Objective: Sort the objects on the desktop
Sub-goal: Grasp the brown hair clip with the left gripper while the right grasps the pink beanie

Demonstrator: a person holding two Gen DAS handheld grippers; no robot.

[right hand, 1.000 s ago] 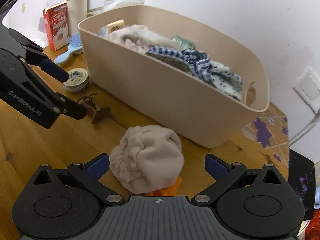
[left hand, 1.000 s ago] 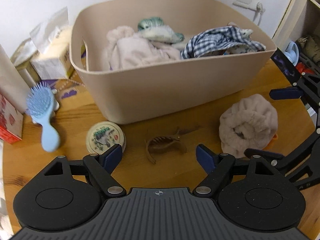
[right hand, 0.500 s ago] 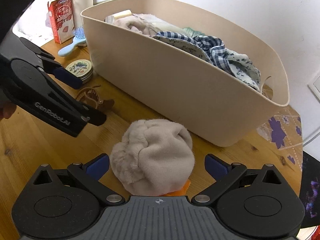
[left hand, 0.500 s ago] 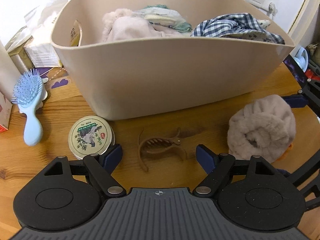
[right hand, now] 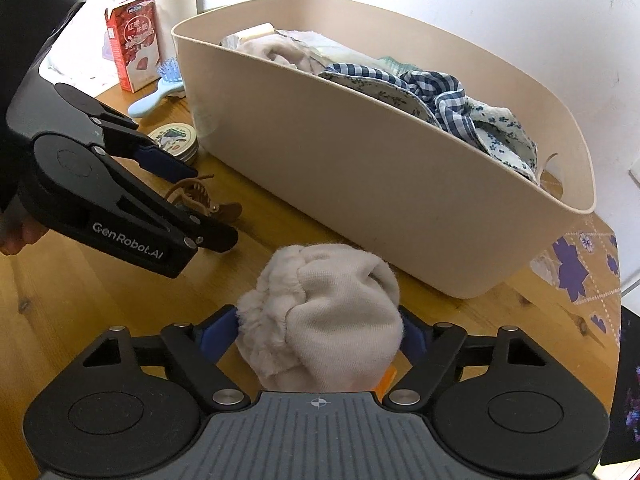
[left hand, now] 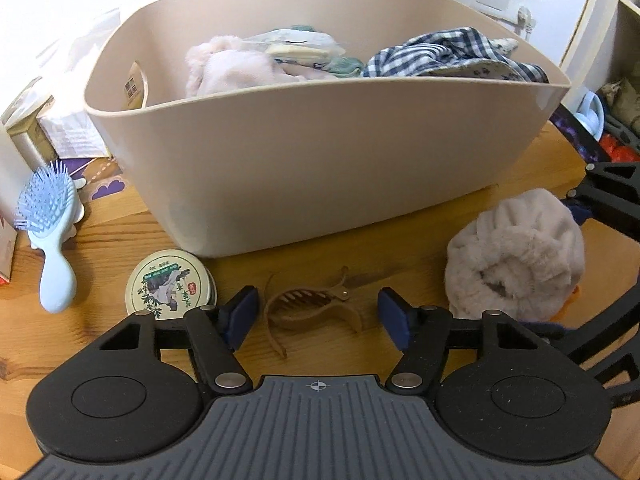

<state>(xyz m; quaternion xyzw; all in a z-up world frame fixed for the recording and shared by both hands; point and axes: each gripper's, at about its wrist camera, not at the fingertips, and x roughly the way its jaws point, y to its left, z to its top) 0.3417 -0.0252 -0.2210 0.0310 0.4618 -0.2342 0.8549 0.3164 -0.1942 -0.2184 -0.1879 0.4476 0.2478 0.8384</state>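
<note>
**Fleece bundle framed by the right gripper, hair claw framed by the left**

In the right wrist view, the right gripper (right hand: 319,330) was seen low in the centre of the frame with its blue pads set against both sides of the beige fleece bundle (right hand: 320,320); the bundle was pressed between them, though how firmly could not be told. A sliver of orange was visible under the bundle's lower right edge. The beige tub (right hand: 380,184) was spread across the upper middle of the frame, with checked and floral cloth piled inside it.

In the left wrist view, the left gripper (left hand: 318,314) was seen in the lower centre with its jaws held wide apart. The brown hair claw (left hand: 308,312) was lying on the wooden table (left hand: 100,240) between the two pads, touched by neither. The round tin (left hand: 170,285) was seen just left of the left pad, and the blue hairbrush (left hand: 54,236) at the left edge of the frame. The fleece bundle was seen at the right of this frame, in front of the tub. A red carton (right hand: 134,42) was standing in the upper left of the right wrist view.
</note>
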